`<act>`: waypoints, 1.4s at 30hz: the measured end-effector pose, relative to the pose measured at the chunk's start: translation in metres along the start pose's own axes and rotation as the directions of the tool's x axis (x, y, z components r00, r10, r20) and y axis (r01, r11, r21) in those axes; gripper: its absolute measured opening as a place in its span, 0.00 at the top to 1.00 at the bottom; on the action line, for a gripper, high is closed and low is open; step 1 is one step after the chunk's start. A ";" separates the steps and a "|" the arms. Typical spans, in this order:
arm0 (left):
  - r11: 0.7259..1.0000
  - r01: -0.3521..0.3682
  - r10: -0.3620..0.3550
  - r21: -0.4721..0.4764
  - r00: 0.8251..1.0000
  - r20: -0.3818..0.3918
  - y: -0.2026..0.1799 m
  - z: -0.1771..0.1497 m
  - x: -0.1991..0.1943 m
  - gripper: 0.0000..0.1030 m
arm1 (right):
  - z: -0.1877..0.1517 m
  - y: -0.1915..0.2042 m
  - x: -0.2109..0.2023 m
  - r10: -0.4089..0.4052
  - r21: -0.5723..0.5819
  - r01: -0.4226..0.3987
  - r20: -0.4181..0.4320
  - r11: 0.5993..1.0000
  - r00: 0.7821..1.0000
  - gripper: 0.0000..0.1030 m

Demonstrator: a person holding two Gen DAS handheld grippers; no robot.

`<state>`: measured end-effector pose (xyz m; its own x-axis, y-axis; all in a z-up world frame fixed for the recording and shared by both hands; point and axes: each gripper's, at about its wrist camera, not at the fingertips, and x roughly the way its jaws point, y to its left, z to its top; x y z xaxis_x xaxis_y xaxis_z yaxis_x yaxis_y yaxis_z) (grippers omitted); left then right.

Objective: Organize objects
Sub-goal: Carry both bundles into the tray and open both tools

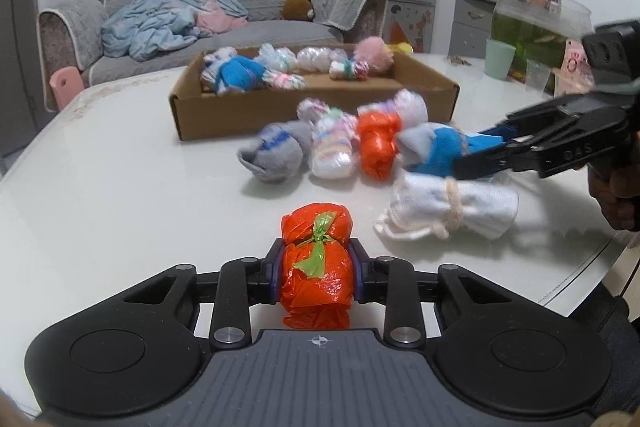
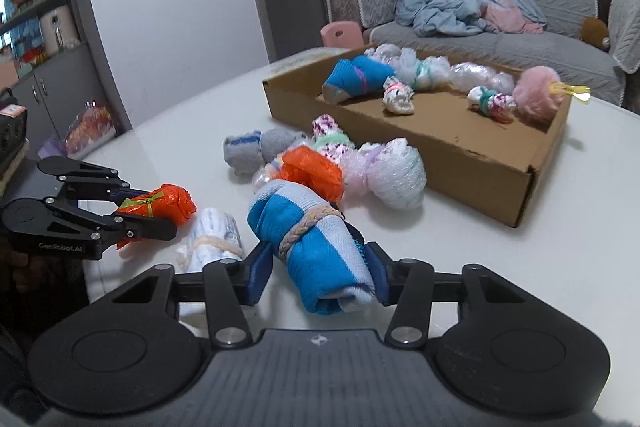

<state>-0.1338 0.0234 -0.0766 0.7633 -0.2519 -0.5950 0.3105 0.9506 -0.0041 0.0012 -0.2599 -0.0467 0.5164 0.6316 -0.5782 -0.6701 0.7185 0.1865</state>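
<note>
My left gripper (image 1: 316, 273) is shut on an orange plastic bundle (image 1: 316, 247) tied with a green strip, low over the white table (image 1: 120, 207). The right wrist view shows this gripper (image 2: 140, 215) at the left with the same bundle (image 2: 168, 203). My right gripper (image 2: 318, 271) has both pads against a blue-and-white sock roll (image 2: 312, 247) bound with a braided band. In the left wrist view it (image 1: 472, 149) reaches in from the right onto that roll (image 1: 440, 147). A cardboard box (image 1: 312, 111) (image 2: 480, 155) behind holds several bundles.
Loose on the table lie a white sock roll (image 1: 448, 207), a grey sock roll (image 1: 276, 155), a second orange bundle (image 1: 378, 143) and white wrapped bundles (image 2: 396, 175). A green cup (image 1: 499, 58) and a clear tank (image 1: 532, 31) stand far right. A sofa (image 1: 240, 27) is behind.
</note>
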 end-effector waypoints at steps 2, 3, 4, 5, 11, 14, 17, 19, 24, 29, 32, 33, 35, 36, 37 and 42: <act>1.000 -0.012 0.012 -0.002 1.000 0.010 0.006 0.007 -0.005 0.64 | 0.003 -0.002 -0.011 -0.012 0.010 0.012 0.018 1.000 1.000 0.56; 1.000 -0.015 0.015 -0.010 1.000 0.014 0.010 0.013 -0.007 0.64 | 0.006 -0.004 -0.018 -0.017 0.016 0.017 0.026 1.000 1.000 0.56; 1.000 -0.013 0.013 -0.023 1.000 0.016 0.014 0.018 -0.008 0.64 | 0.009 -0.006 -0.022 -0.021 0.020 0.020 0.035 1.000 0.999 0.57; 0.999 -0.015 0.015 -0.035 1.000 0.020 0.017 0.023 -0.009 0.64 | 0.012 -0.007 -0.028 -0.029 0.023 0.028 0.050 0.999 0.998 0.57; 1.000 -0.014 0.015 -0.018 0.999 0.046 0.027 0.063 -0.011 0.64 | 0.048 -0.018 -0.051 -0.063 0.066 0.054 0.141 0.996 0.988 0.57; 1.000 -0.012 0.011 0.004 0.998 0.065 0.030 0.093 -0.006 0.64 | 0.071 -0.026 -0.050 -0.102 0.102 0.086 0.171 0.991 0.980 0.57; 1.000 -0.008 0.007 0.009 0.997 0.080 0.033 0.125 0.006 0.64 | 0.093 -0.037 -0.038 -0.139 0.137 0.117 0.168 0.984 0.976 0.57; 1.000 0.005 -0.006 0.004 0.997 0.083 0.034 0.147 0.016 0.64 | 0.105 -0.043 -0.026 -0.159 0.156 0.135 0.153 0.979 0.975 0.57; 0.998 0.066 -0.065 -0.018 0.995 0.080 0.028 0.196 0.051 0.64 | 0.123 -0.058 0.000 -0.220 0.190 0.195 0.119 0.962 0.968 0.56; 0.992 0.116 -0.114 -0.043 0.993 0.032 0.015 0.225 0.110 0.64 | 0.133 -0.075 0.014 -0.274 0.223 0.248 0.092 0.943 0.957 0.56; 0.987 0.135 -0.137 -0.087 0.990 -0.023 0.011 0.229 0.147 0.64 | 0.135 -0.084 0.020 -0.298 0.248 0.271 0.078 0.930 0.951 0.56; 0.986 0.140 -0.144 -0.095 0.989 -0.039 0.010 0.228 0.158 0.64 | 0.135 -0.087 0.022 -0.301 0.254 0.274 0.073 0.927 0.951 0.56; 0.984 0.143 -0.152 -0.104 0.985 -0.080 0.009 0.224 0.180 0.64 | 0.132 -0.093 0.027 -0.305 0.265 0.280 0.059 0.923 0.950 0.56; 0.984 0.141 -0.151 -0.105 0.984 -0.097 0.010 0.221 0.190 0.64 | 0.131 -0.095 0.029 -0.306 0.270 0.282 0.051 0.921 0.951 0.56; 0.985 0.139 -0.150 -0.105 0.982 -0.113 0.012 0.218 0.199 0.64 | 0.130 -0.097 0.032 -0.308 0.276 0.285 0.042 0.918 0.950 0.56; 0.995 0.081 -0.091 -0.058 0.979 -0.184 0.021 0.205 0.231 0.64 | 0.126 -0.099 0.051 -0.290 0.293 0.276 0.003 0.916 0.957 0.56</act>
<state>0.1653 -0.0517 -0.0490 0.6150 -0.2992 -0.7296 0.3383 0.9359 -0.0987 0.1610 -0.2627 0.0052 0.6900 0.3973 -0.6050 -0.3149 0.9174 0.2434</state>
